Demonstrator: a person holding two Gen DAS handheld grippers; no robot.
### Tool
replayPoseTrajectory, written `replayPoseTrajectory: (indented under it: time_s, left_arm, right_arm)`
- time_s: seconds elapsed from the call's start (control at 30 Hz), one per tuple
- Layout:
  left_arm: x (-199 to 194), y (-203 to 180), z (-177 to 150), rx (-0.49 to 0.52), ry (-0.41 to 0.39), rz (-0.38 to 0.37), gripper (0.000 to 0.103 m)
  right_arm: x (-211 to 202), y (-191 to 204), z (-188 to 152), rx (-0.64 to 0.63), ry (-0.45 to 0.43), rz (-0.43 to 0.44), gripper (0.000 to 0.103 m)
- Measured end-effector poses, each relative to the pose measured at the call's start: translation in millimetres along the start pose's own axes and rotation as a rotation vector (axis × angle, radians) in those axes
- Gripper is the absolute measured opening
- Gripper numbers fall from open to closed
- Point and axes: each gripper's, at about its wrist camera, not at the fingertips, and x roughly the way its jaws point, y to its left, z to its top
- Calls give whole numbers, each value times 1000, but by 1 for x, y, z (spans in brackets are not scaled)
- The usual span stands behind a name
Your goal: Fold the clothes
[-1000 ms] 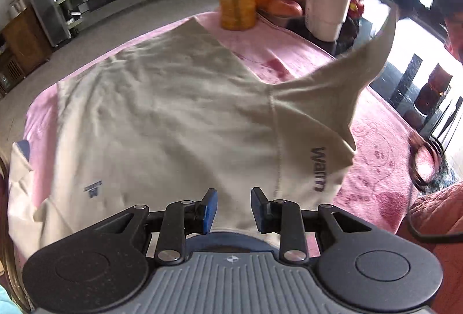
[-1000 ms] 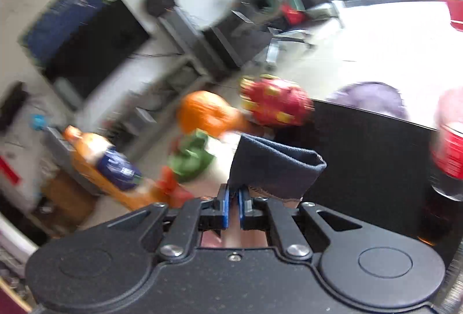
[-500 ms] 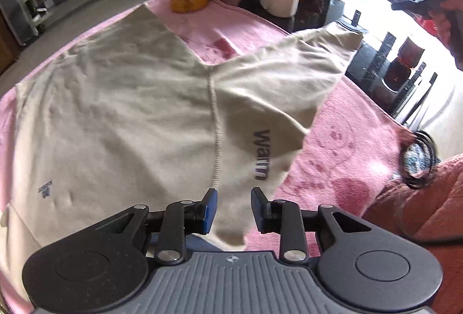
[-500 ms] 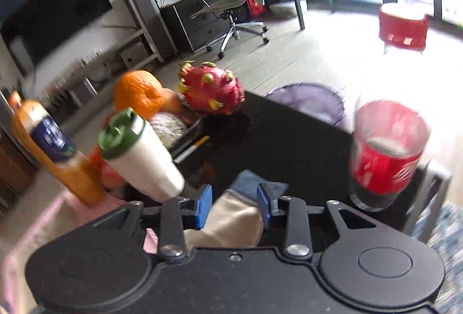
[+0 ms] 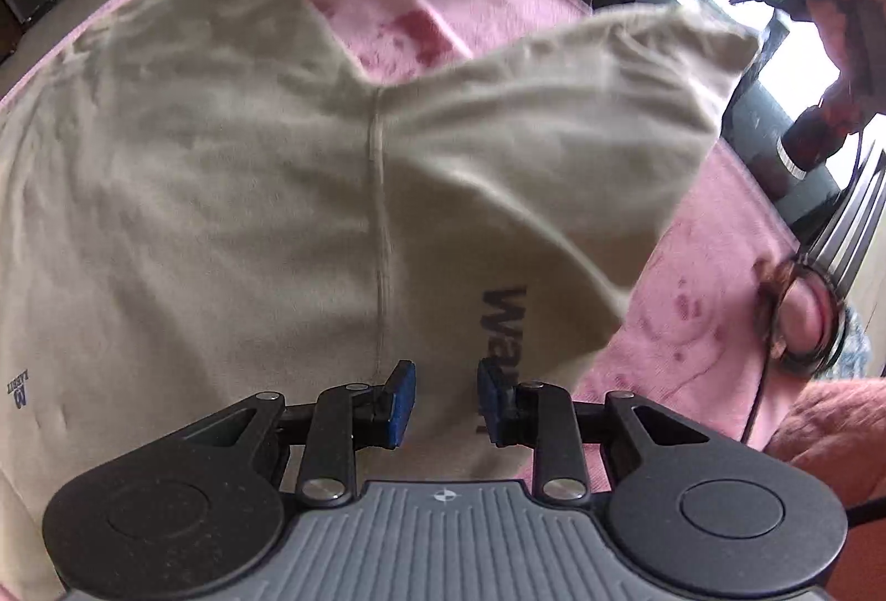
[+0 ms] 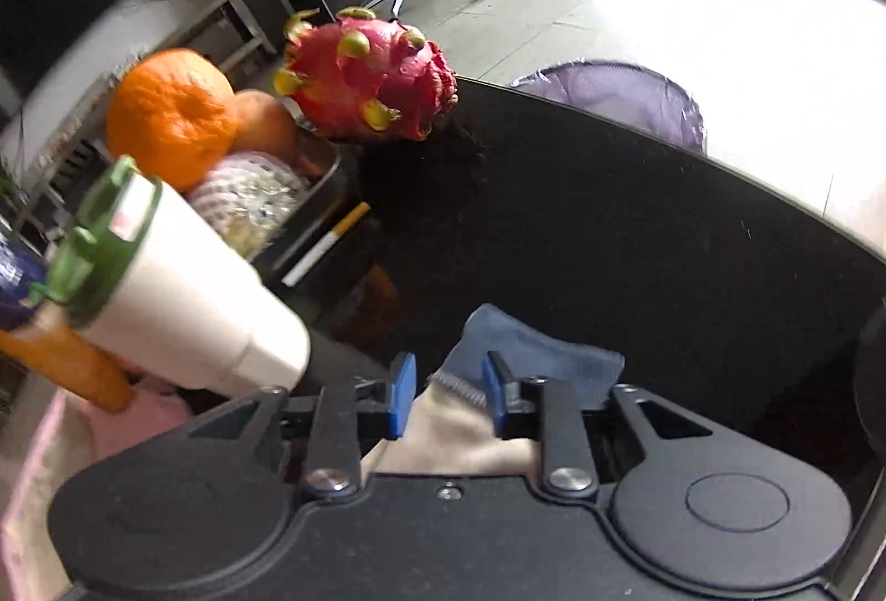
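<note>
The left gripper (image 5: 446, 396) stands spread over the shirt (image 5: 221, 213), gripping nothing; the right gripper (image 6: 448, 393), jaws just closing, straddles the sleeve cuff (image 6: 531, 357) without pinching it; the shirt lies spread on the pink cloth (image 5: 421, 8), no fold made yet.

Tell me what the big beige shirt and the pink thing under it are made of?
The beige shirt looks like soft knit cotton: matte, wrinkled, with a stitched seam. The pink cover beneath it looks like fuzzy fleece or towel cloth, judging by its plush nap; which one is unclear.
</note>
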Motion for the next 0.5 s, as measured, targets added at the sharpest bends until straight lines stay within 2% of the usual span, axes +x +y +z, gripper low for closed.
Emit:
replayPoseTrajectory:
  time_s: [0.13,0.23,0.3,0.43,0.47,0.5]
  left_arm:
    - [-1,2,-2,9,-7,-4,28]
    - [-2,6,-3,4,-8,-16,28]
    - [-2,7,-3,4,-10,-21,28]
    - [-2,7,-3,7,-15,-23,28]
    - [-2,6,-4,9,-16,-23,29]
    - [-2,6,-4,9,-19,-23,29]
  right_arm:
    - [19,0,4,-36,19,-53,19]
    - [30,0,1,-74,31,-99,3]
    - [28,4,0,-96,20,-104,2]
    - [4,14,-4,-157,-205,13,2]
    - [-1,17,-5,-171,-249,13,2]
    - [-1,19,-4,-168,-241,-23,2]
